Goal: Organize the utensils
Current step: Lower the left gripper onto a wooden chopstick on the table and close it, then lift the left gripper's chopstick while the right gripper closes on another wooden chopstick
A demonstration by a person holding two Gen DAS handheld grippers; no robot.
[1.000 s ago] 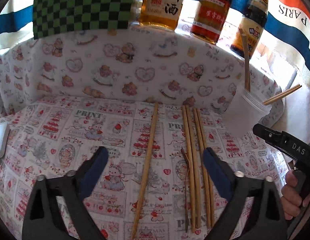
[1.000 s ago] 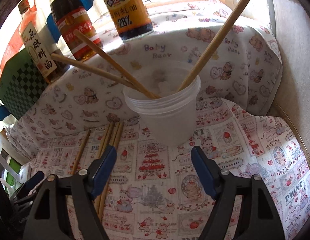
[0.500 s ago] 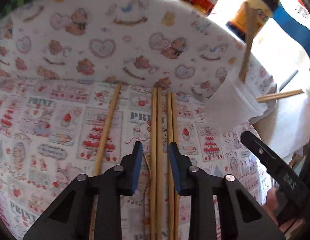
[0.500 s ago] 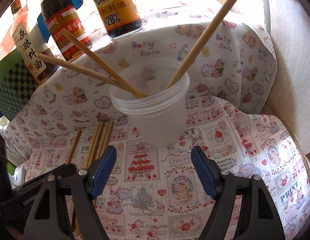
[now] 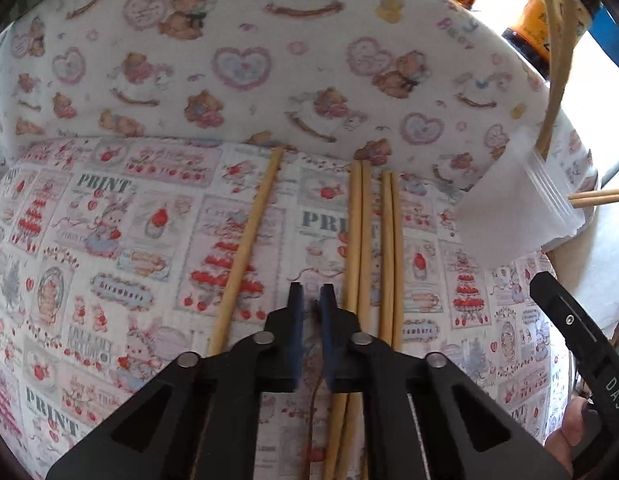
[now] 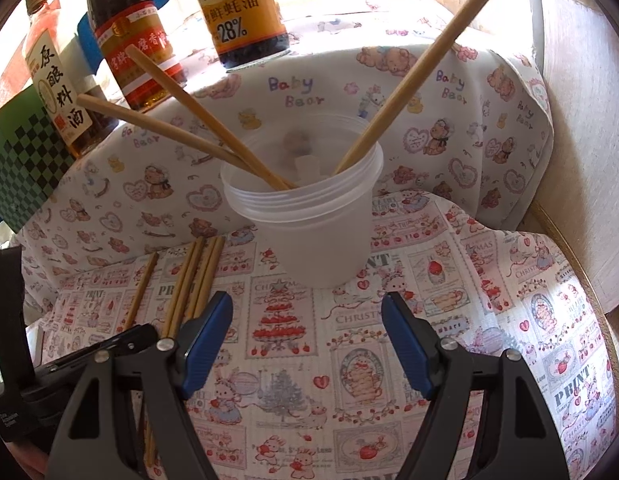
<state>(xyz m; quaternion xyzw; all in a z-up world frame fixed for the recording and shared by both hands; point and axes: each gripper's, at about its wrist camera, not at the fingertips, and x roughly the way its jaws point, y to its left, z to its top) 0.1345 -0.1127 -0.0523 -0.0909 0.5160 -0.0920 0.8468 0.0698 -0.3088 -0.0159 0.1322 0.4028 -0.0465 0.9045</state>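
Plastic cup (image 6: 309,232) holds three chopsticks (image 6: 413,68).

Open right gripper (image 6: 307,344) before plastic cup (image 6: 309,236) with three chopsticks (image 6: 413,68)

**Black tools with blue pads**

The left gripper (image 5: 311,300) has matte black arms, silver round pins at its joints and dark blue pads. The right gripper (image 6: 307,312) is built alike, with brighter blue pads (image 6: 207,332). White "DAS" lettering marks its black side.
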